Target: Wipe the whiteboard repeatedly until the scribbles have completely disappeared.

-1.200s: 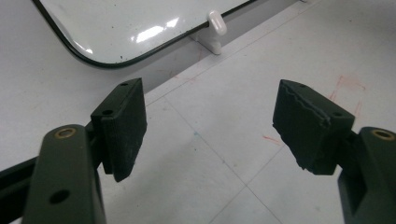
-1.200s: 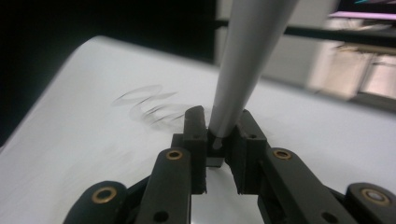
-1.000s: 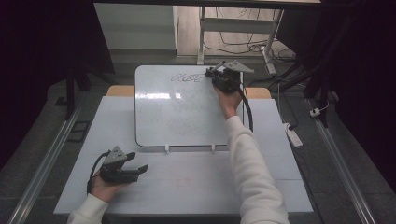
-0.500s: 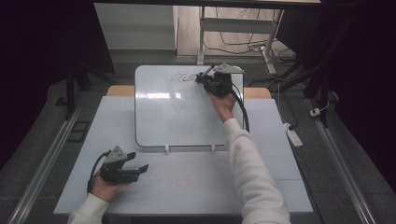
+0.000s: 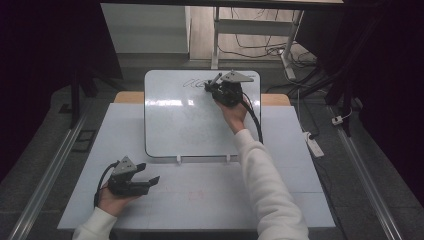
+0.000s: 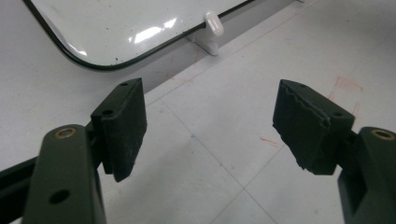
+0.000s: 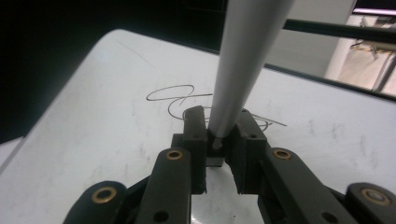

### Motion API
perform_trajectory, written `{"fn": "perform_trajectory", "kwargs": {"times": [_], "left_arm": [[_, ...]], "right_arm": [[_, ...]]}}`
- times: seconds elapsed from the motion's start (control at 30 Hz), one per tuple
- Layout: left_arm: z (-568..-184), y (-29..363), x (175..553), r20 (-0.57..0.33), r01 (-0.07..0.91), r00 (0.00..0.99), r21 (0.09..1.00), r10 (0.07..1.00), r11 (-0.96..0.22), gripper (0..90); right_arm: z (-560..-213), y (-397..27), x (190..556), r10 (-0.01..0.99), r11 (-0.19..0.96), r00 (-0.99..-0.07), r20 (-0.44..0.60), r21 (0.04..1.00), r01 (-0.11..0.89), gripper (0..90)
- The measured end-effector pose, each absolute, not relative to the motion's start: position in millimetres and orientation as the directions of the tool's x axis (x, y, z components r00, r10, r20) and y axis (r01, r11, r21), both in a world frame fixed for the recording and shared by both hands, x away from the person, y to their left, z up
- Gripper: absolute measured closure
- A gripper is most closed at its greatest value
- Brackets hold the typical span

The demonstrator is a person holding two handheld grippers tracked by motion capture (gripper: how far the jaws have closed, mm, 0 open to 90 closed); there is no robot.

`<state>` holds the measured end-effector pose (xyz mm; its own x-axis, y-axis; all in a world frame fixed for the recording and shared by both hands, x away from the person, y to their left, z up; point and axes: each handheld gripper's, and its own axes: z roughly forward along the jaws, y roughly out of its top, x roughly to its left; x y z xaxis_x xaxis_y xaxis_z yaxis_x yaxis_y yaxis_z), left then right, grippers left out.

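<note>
The whiteboard [image 5: 195, 117] is lying flat on the surface [image 5: 200, 195], and the work in hand appears to be writing on it with a pen. A short run of looping dark script [image 7: 187, 100] is already sitting along the whiteboard's far edge, near its top middle. The rest of the whiteboard, from that line down to the near edge with its two small white clips [image 6: 214, 23], is showing no fresh writing, just faint smears. So I am judging the writing as begun but young: one scribbled word or so is down, and most of the whiteboard is open for more, if more is meant.

The right claw [image 7: 219, 140] is reaching over the whiteboard's far edge, just beside the end of the script. Its jaws are drawn in narrow and are clamping the grey pen [image 7: 243, 60], which is standing up between the pads and leaning away from the camera. Whether the tip is touching the whiteboard I cannot tell, since the jaws are hiding it.

The left claw [image 6: 210, 123] is waiting off the whiteboard, just beyond its near left corner, with the hand resting on the surface. Its jaws are standing wide apart and are holding nothing.
</note>
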<state>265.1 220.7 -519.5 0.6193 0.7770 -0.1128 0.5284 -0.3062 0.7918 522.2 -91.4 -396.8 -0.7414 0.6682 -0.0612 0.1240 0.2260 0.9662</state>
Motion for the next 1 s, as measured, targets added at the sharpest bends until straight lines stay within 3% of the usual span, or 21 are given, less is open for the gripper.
{"fn": "perform_trajectory", "kwargs": {"times": [0.17, 0.23, 0.4, 0.47, 0.57, 0.63, 0.8, 0.87, 1.0], "left_arm": [[-518.7, 220.7, 264.3, -0.111, 0.525, 0.618, 0.795, 0.778, -0.304, 27.0], [-519.0, 221.1, 264.7, -0.114, 0.527, 0.619, 0.794, 0.777, -0.303, 27.0], [-520.0, 220.8, 266.2, -0.118, 0.531, 0.619, 0.792, 0.776, -0.303, 27.0], [-519.8, 220.5, 265.9, -0.116, 0.529, 0.619, 0.792, 0.776, -0.304, 27.0], [-519.0, 218.4, 265.1, -0.114, 0.525, 0.623, 0.794, 0.774, -0.306, 27.0], [-519.3, 218.4, 265.6, -0.115, 0.526, 0.624, 0.793, 0.773, -0.306, 27.0], [-519.6, 219.6, 266.5, -0.120, 0.531, 0.620, 0.792, 0.775, -0.302, 27.0], [-519.3, 219.3, 265.9, -0.118, 0.530, 0.619, 0.793, 0.777, -0.302, 26.9], [-518.7, 218.7, 265.2, -0.118, 0.527, 0.618, 0.796, 0.777, -0.298, 26.9]], "right_arm": [[-387.0, -108.4, 537.4, 0.768, 0.095, -0.641, 0.005, 0.988, 0.123, 77.8], [-389.2, -108.9, 537.3, 0.763, 0.059, -0.644, 0.045, 0.989, 0.138, 77.8], [-395.9, -88.4, 526.7, 0.660, 0.202, -0.750, -0.048, 0.972, 0.116, 77.8], [-394.9, -88.9, 528.5, 0.659, 0.200, -0.750, -0.043, 0.972, 0.120, 77.8], [-387.2, -103.0, 539.8, 0.746, 0.082, -0.665, 0.027, 0.988, 0.132, 77.8], [-388.5, -99.9, 538.6, 0.754, 0.080, -0.657, 0.024, 0.989, 0.128, 77.8], [-397.9, -73.6, 526.2, 0.636, 0.217, -0.770, -0.053, 0.970, 0.113, 77.8], [-394.9, -74.1, 529.7, 0.637, 0.224, -0.768, -0.065, 0.969, 0.104, 77.8], [-385.5, -88.8, 539.3, 0.733, 0.133, -0.680, -0.026, 0.986, 0.105, 77.8]]}}
